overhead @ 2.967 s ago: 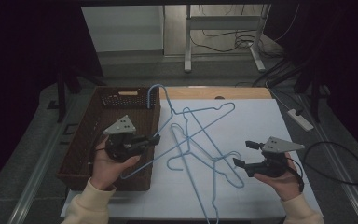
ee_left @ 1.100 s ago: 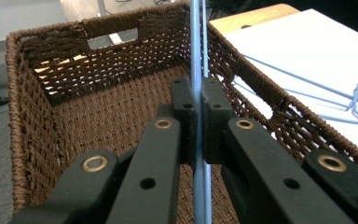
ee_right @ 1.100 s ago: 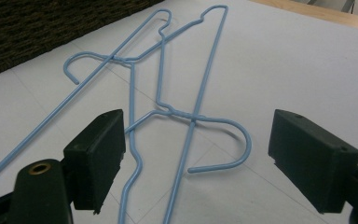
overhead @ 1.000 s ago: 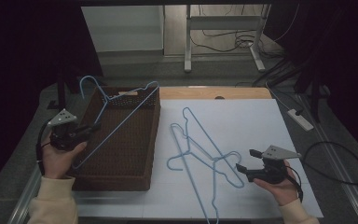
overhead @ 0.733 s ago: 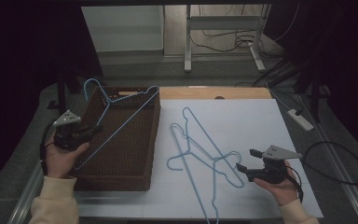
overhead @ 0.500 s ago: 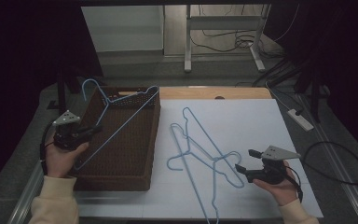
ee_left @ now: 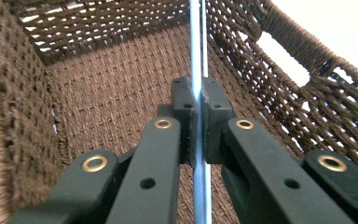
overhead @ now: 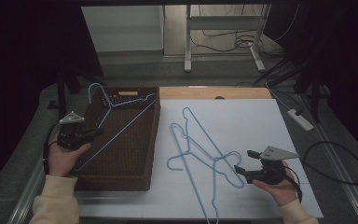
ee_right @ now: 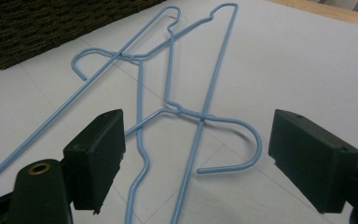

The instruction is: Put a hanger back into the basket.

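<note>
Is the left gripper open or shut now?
Shut. In the left gripper view, the left gripper has both pads pressed on the thin wire of a blue hanger, above the brown woven basket.

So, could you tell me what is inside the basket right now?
One blue hanger slants across the basket, hook above the far rim, clamped by the left gripper. The near wall hides part of the floor.

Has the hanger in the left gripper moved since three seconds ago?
Yes. The hanger went left, off the white mat, and now lies across the woven basket, clamped in the left gripper.
</note>
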The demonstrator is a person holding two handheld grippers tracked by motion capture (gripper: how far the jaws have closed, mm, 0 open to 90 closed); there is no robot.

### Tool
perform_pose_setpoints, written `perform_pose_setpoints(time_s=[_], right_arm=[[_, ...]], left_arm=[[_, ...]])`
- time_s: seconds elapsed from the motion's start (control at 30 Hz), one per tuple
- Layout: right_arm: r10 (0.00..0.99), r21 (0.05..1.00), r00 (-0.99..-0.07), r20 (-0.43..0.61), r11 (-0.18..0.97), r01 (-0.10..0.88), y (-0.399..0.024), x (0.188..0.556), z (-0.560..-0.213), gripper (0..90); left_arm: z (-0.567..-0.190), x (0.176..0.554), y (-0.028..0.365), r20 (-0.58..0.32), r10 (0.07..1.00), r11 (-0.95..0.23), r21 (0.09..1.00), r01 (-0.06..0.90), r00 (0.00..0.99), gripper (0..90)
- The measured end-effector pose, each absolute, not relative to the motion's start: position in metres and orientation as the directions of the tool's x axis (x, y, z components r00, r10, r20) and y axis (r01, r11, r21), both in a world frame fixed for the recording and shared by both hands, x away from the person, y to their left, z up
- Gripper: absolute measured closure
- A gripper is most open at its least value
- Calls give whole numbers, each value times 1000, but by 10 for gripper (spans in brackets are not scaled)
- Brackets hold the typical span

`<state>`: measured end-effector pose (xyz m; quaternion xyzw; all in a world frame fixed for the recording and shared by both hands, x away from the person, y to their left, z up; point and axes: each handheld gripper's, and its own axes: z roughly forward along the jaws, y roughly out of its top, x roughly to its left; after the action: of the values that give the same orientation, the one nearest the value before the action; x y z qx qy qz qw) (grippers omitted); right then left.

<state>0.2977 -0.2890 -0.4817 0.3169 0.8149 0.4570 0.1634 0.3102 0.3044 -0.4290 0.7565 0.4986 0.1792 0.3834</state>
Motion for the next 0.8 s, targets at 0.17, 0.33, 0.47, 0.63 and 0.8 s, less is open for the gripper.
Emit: perform_pose_setpoints(time_s=[0.17,0.33,0.47,0.63,0.8], right_arm=[[662,848,-749,22,385,365,-288,298,-482,190],[661,849,-750,22,384,363,-288,297,-482,191],[661,850,-750,27,379,365,-288,298,-482,190],[660,851,-751,25,380,362,-287,297,-482,192],[658,849,-753,23,385,362,-287,297,-482,192]], left_arm=[[-434,317,300,-90,896,-238,728,643,434,865],[-440,326,296,-32,911,-287,665,689,410,864],[-446,333,296,-29,915,-291,640,711,402,864],[-452,340,298,-20,924,-298,588,752,382,863],[-455,346,300,12,925,-325,542,775,379,862]])
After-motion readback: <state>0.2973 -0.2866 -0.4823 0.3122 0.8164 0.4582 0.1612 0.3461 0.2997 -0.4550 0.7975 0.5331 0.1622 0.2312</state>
